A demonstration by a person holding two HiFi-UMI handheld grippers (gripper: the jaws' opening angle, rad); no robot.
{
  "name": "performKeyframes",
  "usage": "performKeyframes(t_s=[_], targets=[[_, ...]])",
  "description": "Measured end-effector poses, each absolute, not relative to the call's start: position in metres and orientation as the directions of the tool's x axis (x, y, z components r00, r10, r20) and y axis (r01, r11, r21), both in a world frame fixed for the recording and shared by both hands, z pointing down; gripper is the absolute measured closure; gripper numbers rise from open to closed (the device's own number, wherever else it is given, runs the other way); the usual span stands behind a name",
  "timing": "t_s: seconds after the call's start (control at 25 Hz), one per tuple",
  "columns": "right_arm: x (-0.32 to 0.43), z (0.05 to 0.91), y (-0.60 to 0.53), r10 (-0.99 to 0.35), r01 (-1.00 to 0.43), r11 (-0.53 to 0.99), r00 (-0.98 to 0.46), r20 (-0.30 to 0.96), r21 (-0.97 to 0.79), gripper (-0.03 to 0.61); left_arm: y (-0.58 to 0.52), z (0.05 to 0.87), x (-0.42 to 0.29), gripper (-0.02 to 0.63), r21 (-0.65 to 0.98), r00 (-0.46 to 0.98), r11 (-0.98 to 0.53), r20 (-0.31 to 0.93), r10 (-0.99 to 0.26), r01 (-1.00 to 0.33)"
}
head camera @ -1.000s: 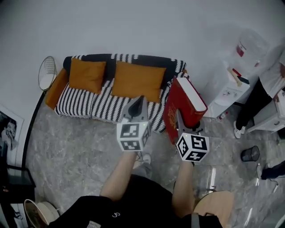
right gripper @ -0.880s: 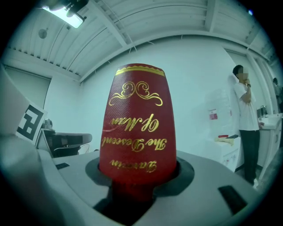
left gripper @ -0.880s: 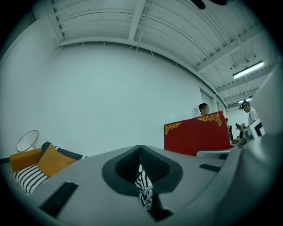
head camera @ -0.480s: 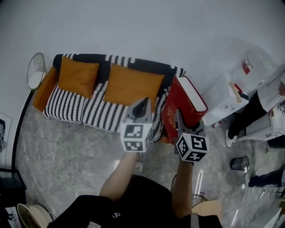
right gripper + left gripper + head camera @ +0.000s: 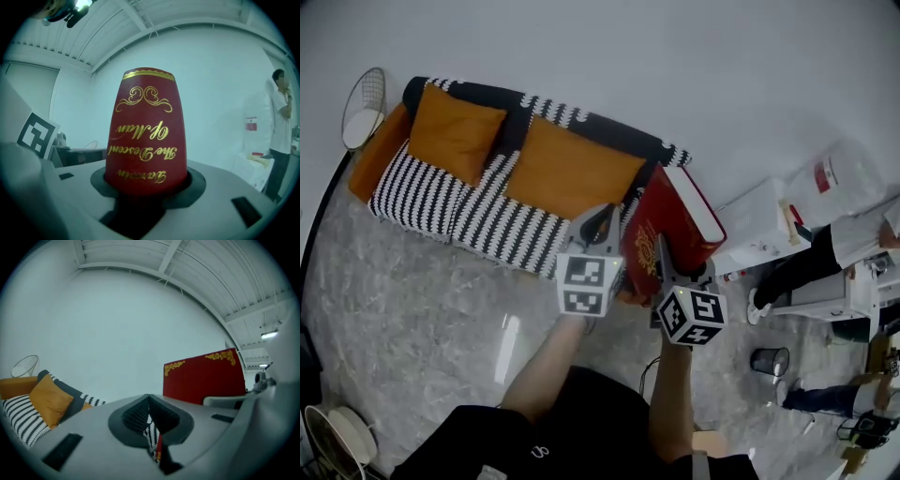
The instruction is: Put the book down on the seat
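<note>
R tool (image 5: pixel 664 261) clamped on book (image 5: pixel 666 225), a red hardback w/ gold lettering. Jaws pinch its lower end across the thickness, spine facing the tool cam, so the book stands upright above the tool. Prob held that way to keep the covers shut and let it tip flat onto the seat w/o a regrip.

L tool (image 5: pixel 598 223) closed, nothing in it. It sits just beside the book's left cover; contact can't be told. Looks like a spare/steadying hand only.

Book is in the air, not on the sofa yet, just off the right front corner of the seat (image 5: pixel 478 211). Seat is b/w striped. Two orange cushions (image 5: pixel 455 131) (image 5: pixel 572 171) lean on the backrest, so the free room is the front strip.

Judgement: approach step, placing not begun. Next: bring book over the seat's front edge, lower, lay flat, open jaws. Risk: tall book in an end grip could swing or slip.
</note>
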State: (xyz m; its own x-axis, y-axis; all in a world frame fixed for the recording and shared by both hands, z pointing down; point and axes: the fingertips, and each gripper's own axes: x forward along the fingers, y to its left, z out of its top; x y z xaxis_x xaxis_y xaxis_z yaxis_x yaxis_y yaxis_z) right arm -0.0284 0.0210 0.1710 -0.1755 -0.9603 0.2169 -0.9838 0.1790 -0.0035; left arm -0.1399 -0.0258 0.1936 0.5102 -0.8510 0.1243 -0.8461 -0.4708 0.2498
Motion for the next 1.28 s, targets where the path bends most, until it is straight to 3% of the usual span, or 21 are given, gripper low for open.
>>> performKeyframes(t_s=[0.44,1.04,1.28], targets=[[0.025,0.191,0.01,-0.96,-0.993,0.108,-0.116,0.253,-0.048,0.359,-0.037,0.216,-0.079,0.601,0.235,0.584,-0.541,0.179,-0.792,-0.807],[0.084,0.194,-0.05,-0.953,-0.977,0.183,-0.203,0.225,-0.108,0.359,-0.089,0.209,-0.026,0.601,0.196,0.522,-0.488,0.195,-0.831,-0.851],[0.119,0.21,-0.057,-0.948,-0.974,0.178,-0.209,0.24,-0.142,0.359,-0.087,0.194,0.028,0.601,0.142,0.564,-0.546,0.171,-0.808,-0.825]])
